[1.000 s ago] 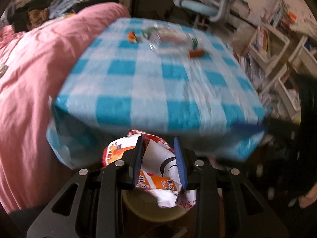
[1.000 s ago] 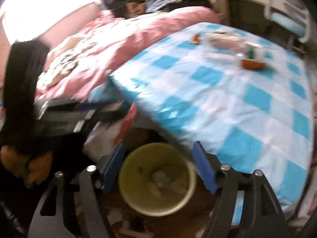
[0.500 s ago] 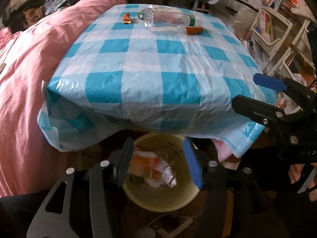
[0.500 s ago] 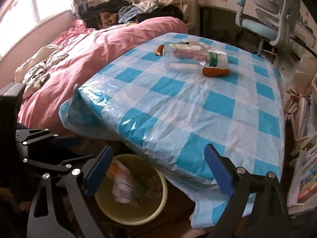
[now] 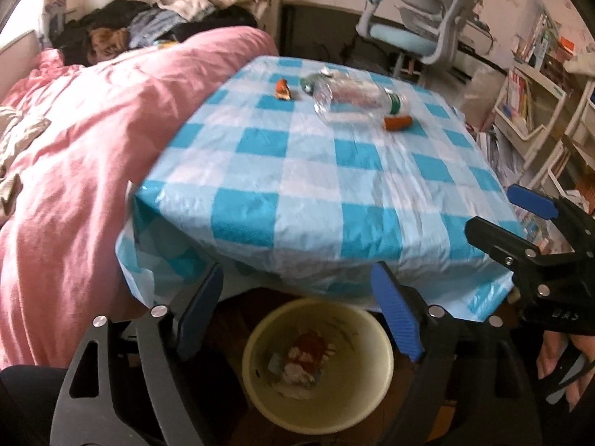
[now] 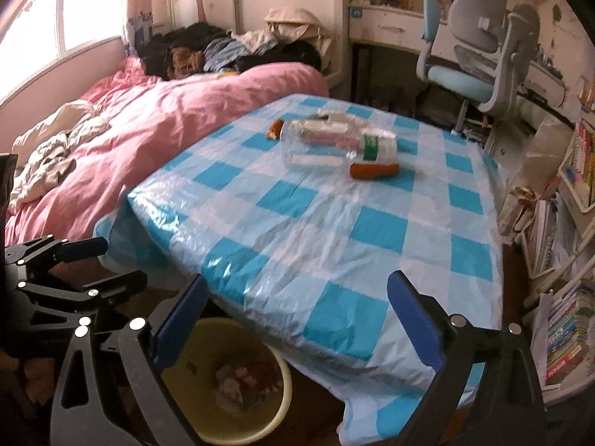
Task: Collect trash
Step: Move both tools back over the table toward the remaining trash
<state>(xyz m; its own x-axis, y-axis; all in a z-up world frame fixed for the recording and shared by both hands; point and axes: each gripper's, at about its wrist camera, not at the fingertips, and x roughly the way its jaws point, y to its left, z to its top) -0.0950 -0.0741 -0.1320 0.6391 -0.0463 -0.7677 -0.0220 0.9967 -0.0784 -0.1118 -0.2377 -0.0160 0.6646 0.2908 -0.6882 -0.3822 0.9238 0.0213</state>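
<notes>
Both grippers empty above the bin
Left gripper [image 5: 297, 308] and right gripper [image 6: 295, 319] jaws are opening, nothing between; the clear bottle's [image 6: 334, 143] green label is unreadable.

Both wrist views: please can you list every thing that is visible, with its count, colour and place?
Table: one, blue and white checked cover, beside the bed.
Plastic bottle: one, clear with green label, lying at the table's far end.
Orange pieces: two, on the table by the bottle.
Bin: one, pale yellow, on the floor by the table's near edge.
Trash: red and white, inside the bin.
Quilt: one, pink, on the bed.
Chair: one, grey and blue, at the desk.
Bookshelves: white, right of the table.
Left gripper: jaws opening, nothing between them.
Right gripper: jaws opening, empty.
</notes>
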